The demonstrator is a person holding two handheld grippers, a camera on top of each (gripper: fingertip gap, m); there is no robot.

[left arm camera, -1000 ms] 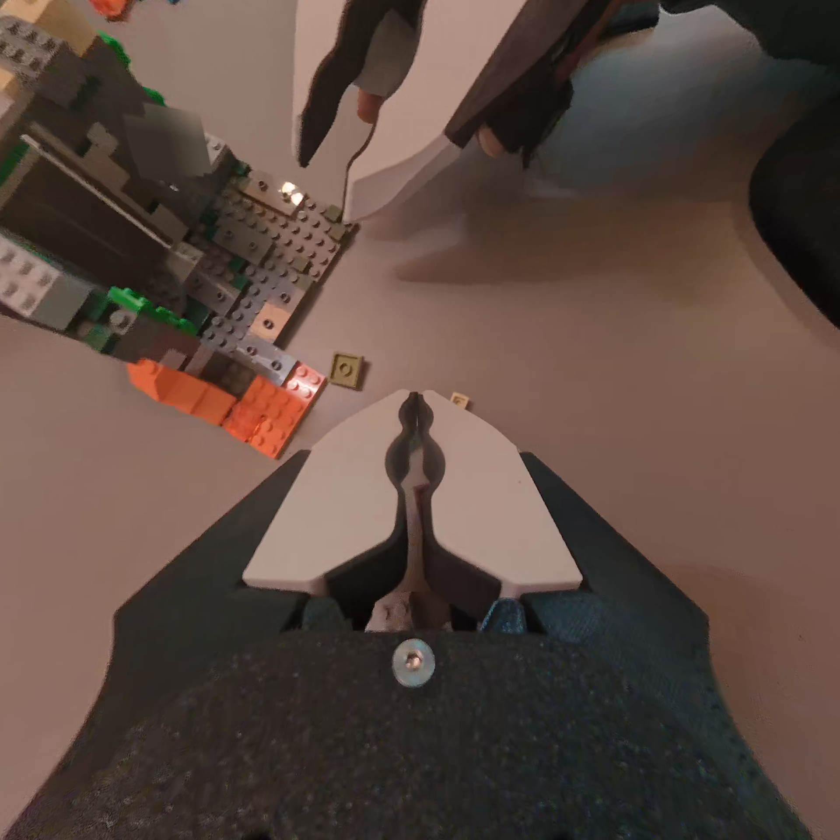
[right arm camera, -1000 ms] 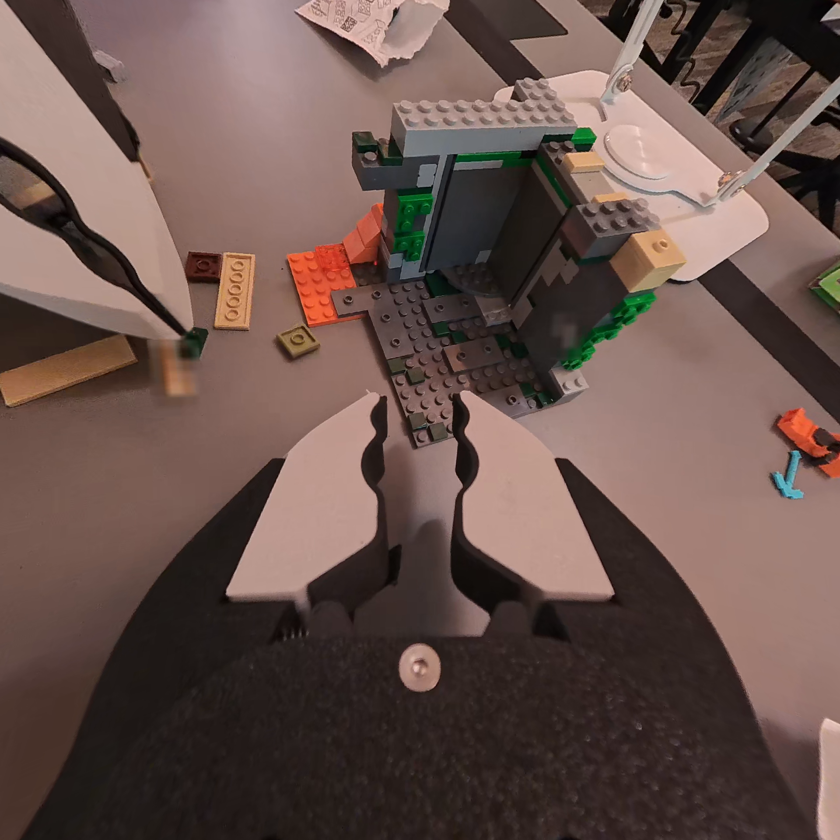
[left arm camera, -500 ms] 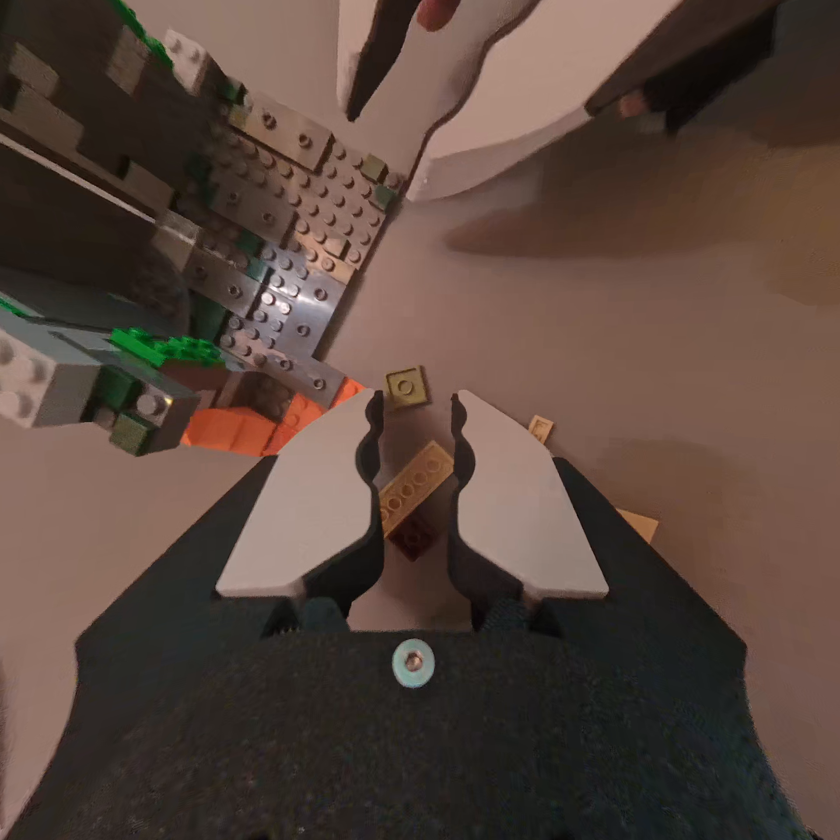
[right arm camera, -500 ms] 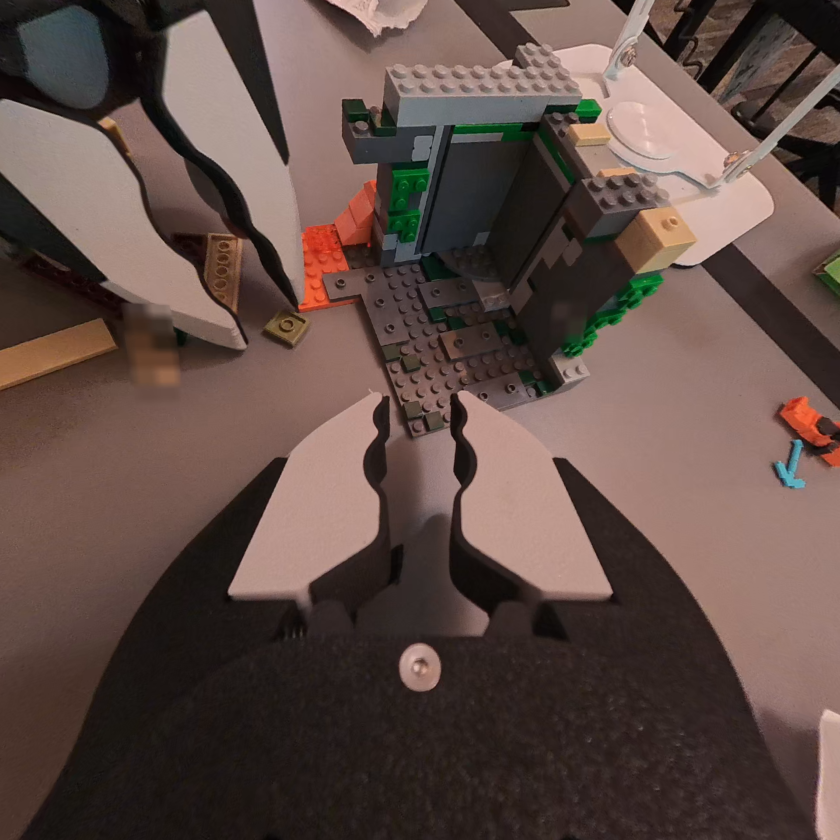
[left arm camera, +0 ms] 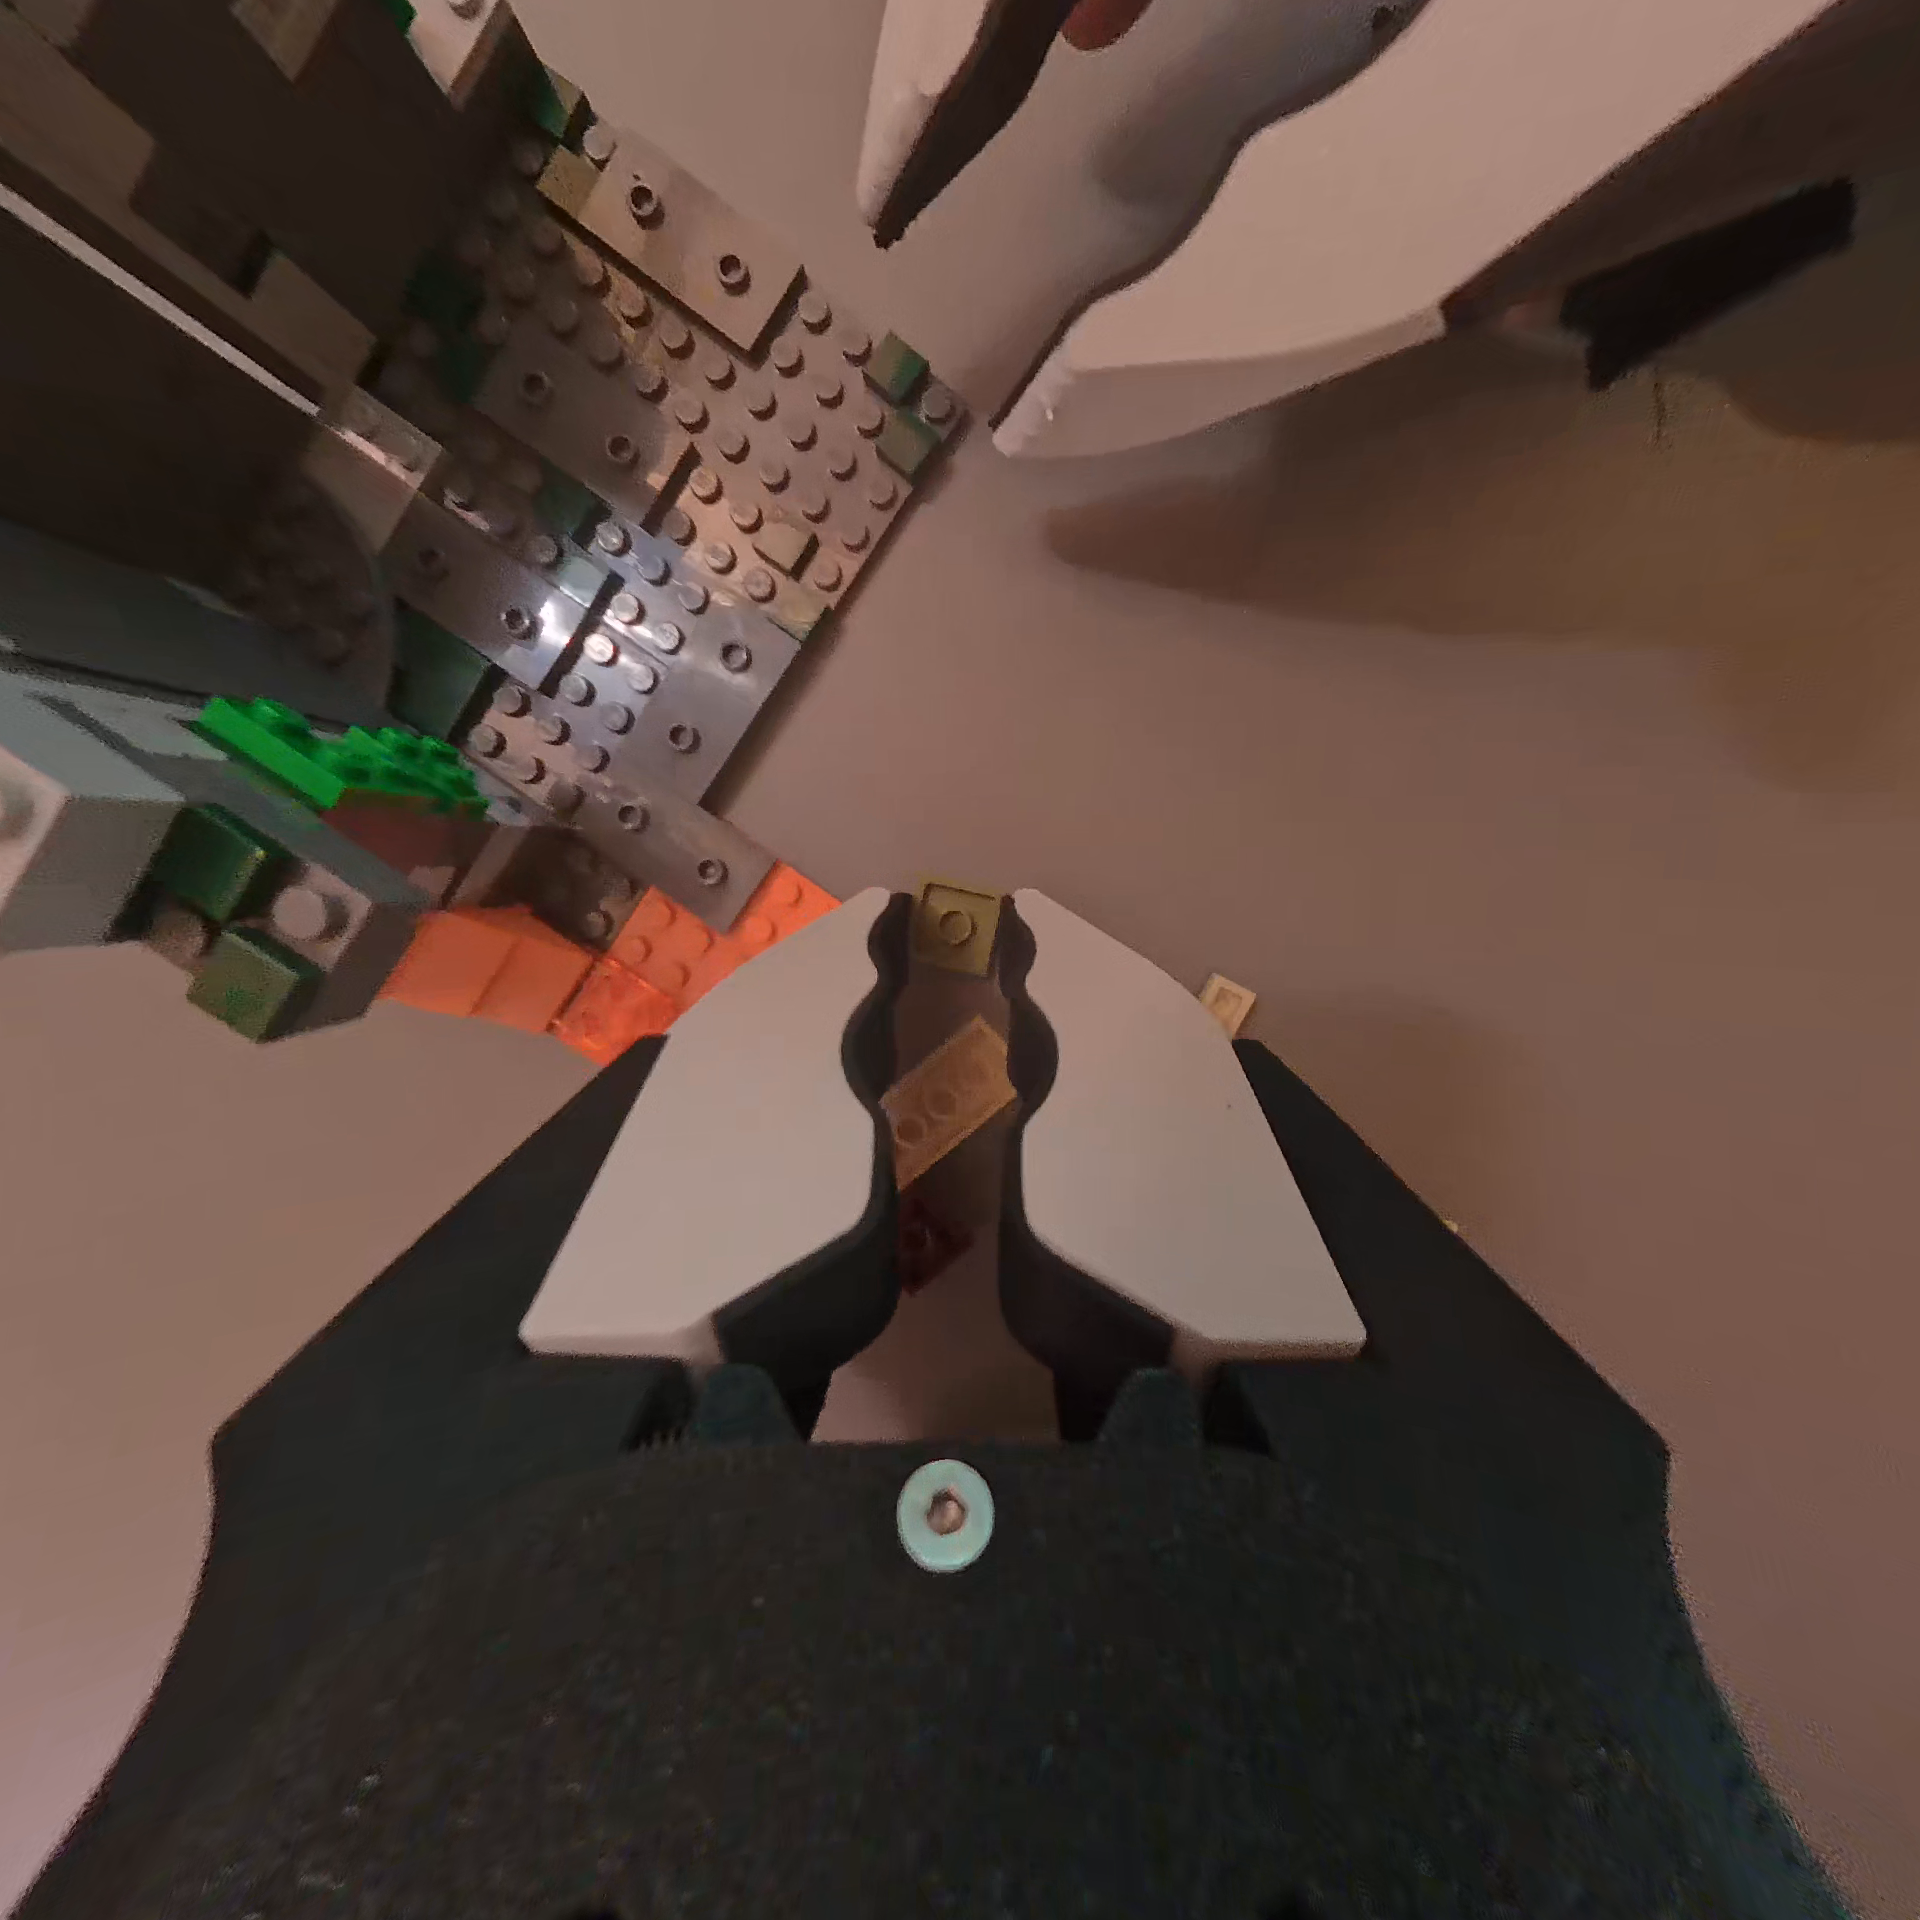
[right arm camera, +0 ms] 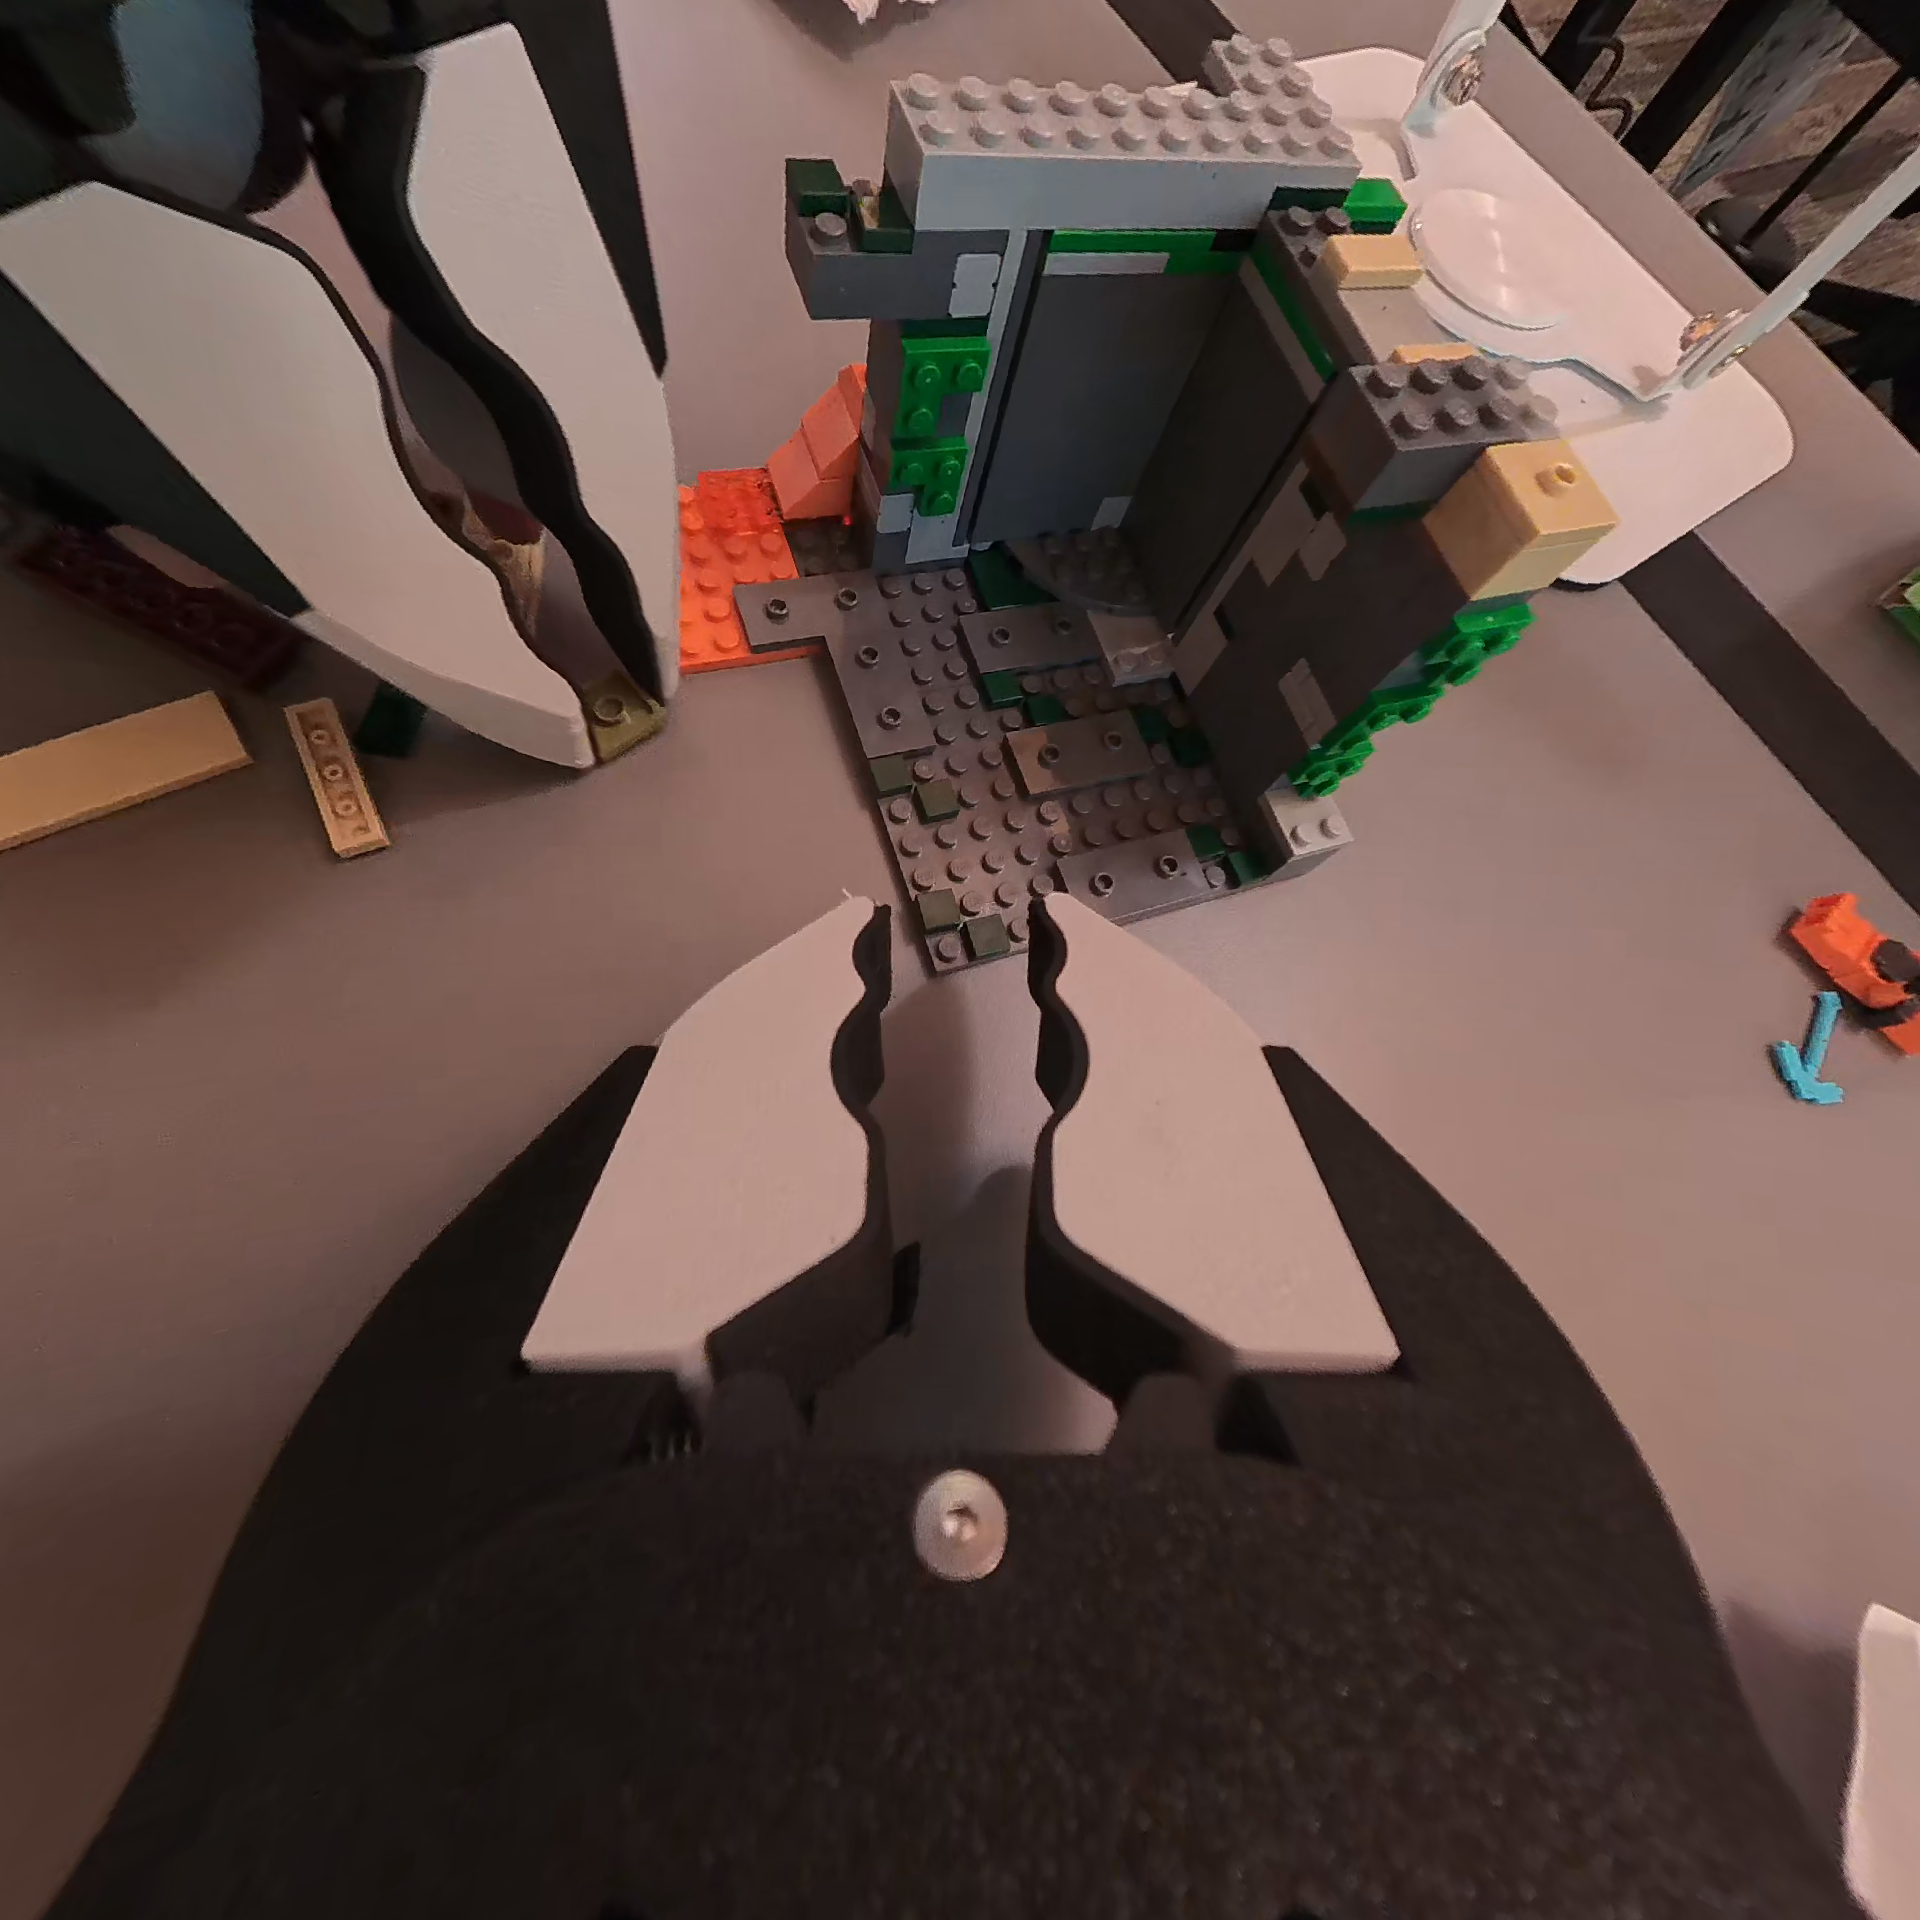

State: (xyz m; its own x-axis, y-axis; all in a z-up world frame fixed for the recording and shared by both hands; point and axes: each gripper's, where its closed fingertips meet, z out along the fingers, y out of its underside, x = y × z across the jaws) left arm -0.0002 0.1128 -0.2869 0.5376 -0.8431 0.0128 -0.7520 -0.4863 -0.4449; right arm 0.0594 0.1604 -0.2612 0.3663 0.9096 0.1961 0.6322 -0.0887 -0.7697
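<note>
I have the left gripper point(left arm camera: 954, 914) clamped on the olive tile point(left arm camera: 956, 928), right gripper point(right arm camera: 958, 930) apart and empty; lifting cleanly comes next

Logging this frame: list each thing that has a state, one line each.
left gripper: closed on the olive tile
olive tile: flat on the table, pinched between fingertips
right gripper: open, holding nothing
brick model: standing upright
tan plate: lying flat, loose

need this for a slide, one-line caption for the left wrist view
Left gripper closing its fingertips around an olive square stud plate on the table, beside a grey-and-orange brick model.
</note>
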